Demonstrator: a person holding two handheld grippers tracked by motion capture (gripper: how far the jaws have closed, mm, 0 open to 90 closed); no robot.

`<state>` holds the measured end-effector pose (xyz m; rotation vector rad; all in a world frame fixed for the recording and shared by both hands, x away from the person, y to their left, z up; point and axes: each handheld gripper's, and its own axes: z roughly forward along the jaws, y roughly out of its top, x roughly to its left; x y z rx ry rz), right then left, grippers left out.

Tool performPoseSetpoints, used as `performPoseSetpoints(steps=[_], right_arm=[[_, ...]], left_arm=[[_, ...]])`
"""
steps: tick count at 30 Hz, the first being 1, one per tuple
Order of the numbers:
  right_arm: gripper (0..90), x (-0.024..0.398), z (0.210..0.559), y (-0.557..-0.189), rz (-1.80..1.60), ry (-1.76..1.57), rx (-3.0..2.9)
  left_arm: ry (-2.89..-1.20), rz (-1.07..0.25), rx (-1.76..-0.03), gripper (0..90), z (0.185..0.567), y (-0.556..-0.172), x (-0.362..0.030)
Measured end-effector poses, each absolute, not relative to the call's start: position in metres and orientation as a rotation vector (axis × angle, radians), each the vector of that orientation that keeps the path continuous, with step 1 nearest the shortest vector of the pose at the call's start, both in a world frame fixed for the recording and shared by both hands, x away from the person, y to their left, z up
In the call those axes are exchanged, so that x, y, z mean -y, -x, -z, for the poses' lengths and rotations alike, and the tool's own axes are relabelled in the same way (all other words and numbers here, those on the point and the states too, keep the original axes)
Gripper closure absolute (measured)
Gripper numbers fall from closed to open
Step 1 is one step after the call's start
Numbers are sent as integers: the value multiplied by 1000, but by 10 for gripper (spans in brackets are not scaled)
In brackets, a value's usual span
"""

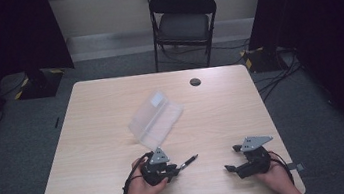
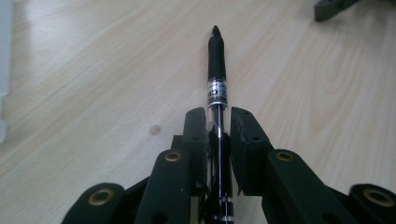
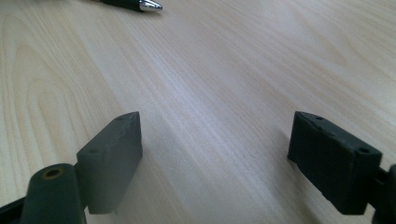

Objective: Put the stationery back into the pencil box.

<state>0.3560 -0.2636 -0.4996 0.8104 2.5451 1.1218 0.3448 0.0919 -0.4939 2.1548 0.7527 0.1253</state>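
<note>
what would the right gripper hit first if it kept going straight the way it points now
Probably the pen: the right gripper points left across the bare table, jaws open, and the pen's tip lies just ahead, held in the left gripper. Depth is unclear.

Black pen [image 2: 217, 70], pale wood-grain table [image 1: 104, 136]

dim, vignetted high view; soft glare on the table [image 2: 93, 70]; blurred near edges
</note>
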Motion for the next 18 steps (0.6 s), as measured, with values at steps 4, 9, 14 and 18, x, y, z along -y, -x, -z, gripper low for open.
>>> performPoseSetpoints(steps=[4,9,14,18], right_arm=[[165,264,500,-356,-1124,-809,-2546],[165,264,500,-356,-1123,-812,-2546],[165,264,500,-356,-1123,-812,-2546],[166,264,500,-355,-1122,-814,-2543]], left_arm=[[-2160,-128,-762,763,494,-346,-91],[-2164,-140,-723,679,495,-349,-81],[-2216,-158,-672,716,492,-353,-66],[-2234,-150,-701,796,490,-354,-63]])
